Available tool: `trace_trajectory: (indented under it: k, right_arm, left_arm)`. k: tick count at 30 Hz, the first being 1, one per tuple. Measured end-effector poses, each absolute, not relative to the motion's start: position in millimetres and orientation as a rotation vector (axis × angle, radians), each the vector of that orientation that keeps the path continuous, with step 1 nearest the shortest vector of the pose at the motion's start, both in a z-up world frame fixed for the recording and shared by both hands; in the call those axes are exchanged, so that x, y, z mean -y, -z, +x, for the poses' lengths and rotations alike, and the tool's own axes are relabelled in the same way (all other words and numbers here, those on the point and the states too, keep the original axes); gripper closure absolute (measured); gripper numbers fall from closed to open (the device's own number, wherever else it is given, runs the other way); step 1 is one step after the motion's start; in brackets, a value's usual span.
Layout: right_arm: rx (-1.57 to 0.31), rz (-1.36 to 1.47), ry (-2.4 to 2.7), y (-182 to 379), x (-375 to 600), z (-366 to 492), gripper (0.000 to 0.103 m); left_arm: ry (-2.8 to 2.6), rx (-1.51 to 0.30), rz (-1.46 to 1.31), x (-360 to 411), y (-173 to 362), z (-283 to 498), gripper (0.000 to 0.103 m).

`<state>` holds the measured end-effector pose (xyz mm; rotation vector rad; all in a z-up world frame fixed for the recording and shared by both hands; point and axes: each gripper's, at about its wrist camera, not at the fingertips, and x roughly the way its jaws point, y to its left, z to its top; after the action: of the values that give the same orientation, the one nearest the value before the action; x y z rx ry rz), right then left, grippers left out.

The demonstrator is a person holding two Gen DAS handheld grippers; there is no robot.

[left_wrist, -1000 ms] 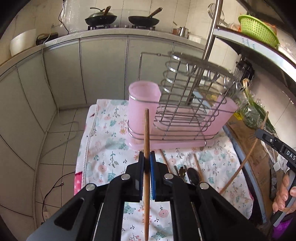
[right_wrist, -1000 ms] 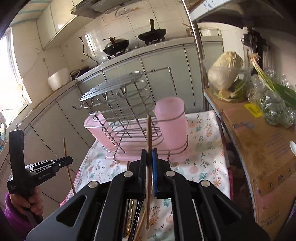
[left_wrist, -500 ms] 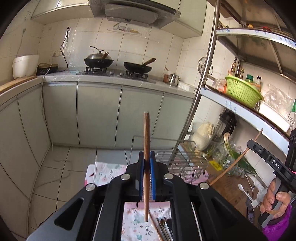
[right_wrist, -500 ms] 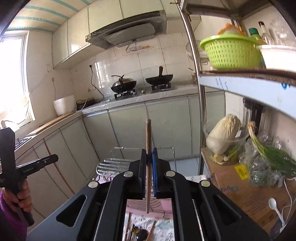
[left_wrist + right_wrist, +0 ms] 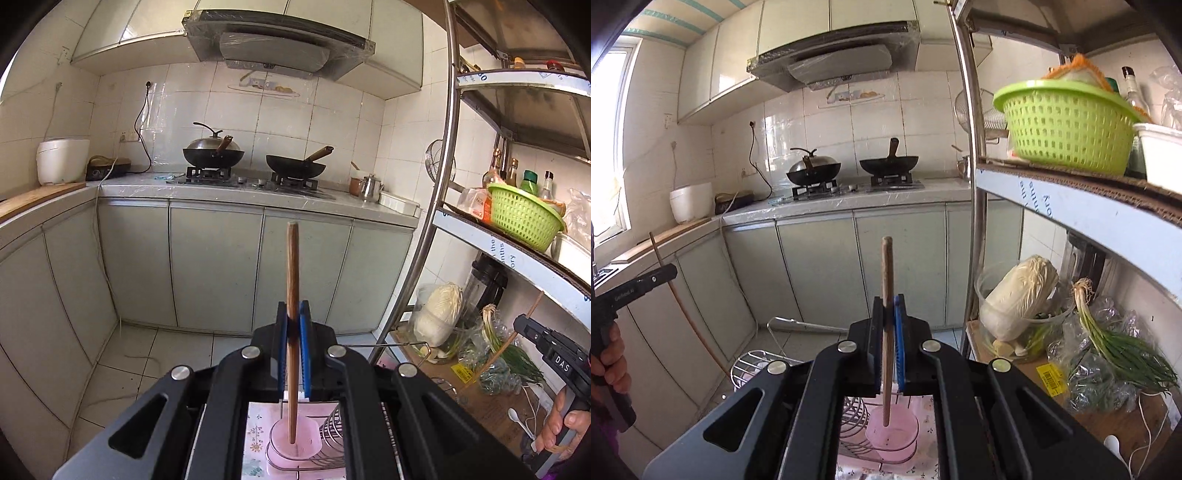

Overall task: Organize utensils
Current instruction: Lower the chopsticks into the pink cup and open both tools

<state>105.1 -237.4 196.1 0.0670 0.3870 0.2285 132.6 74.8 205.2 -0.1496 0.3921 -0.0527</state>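
While a second ago both cameras were looking down at the pink cup and wire rack on the flowery cloth, now they're tipped up at the stove wall, so both hands have clearly come up. Left gripper [image 5: 292,328] is clamped tight on a wooden chopstick [image 5: 292,280], standing upright, its lower tip hanging right over the pink cup [image 5: 291,441]. Right gripper [image 5: 888,325] is squeezed shut on its own chopstick [image 5: 887,280], same deal, tip above the cup's mouth; neither stick looks to touch it. The wire rack [image 5: 855,417] sits just beside the cup.

Readable writing: "DAS" on the side of the right gripper as seen from the left camera, and a yellow barcode sticker on the cardboard shelf.

Only the right camera catches the window at far left; only the left one shows the bottles behind the green basket [image 5: 524,218] and the small kettle [image 5: 371,185].
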Motion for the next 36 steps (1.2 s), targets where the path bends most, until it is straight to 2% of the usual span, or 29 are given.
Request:
trace_trajectory:
  k: [14, 25, 29, 30, 31, 32, 33, 34, 36]
  right_arm:
    - [-0.720, 0.185, -0.266, -116, 241, 174, 0.097]
    - [-0.754, 0.200, -0.283, -107, 237, 196, 0.096]
    - [-0.785, 0.199, -0.285, -102, 232, 202, 0.095]
    - [-0.791, 0.200, -0.290, -101, 232, 202, 0.094]
    - [-0.794, 0.200, -0.294, -100, 231, 201, 0.089]
    - [-0.793, 0.199, -0.298, -100, 231, 200, 0.080]
    - [-0.788, 0.197, -0.298, -100, 231, 198, 0.076]
    - [-0.780, 0.195, -0.299, -101, 231, 195, 0.070]
    - [-0.763, 0.192, -0.297, -105, 232, 189, 0.066]
  left_arm:
    - [0.102, -0.631, -0.129, -58, -117, 192, 0.098]
    - [0.083, -0.703, -0.144, -59, -87, 213, 0.097]
    - [0.078, -0.702, -0.131, -57, -85, 213, 0.090]
    - [0.073, -0.699, -0.127, -58, -86, 212, 0.087]
    - [0.071, -0.696, -0.126, -59, -88, 211, 0.085]
    - [0.073, -0.692, -0.129, -60, -89, 209, 0.079]
    - [0.077, -0.686, -0.136, -62, -91, 207, 0.072]
    - [0.078, -0.677, -0.142, -63, -94, 205, 0.071]
    - [0.072, -0.658, -0.145, -65, -101, 200, 0.070]
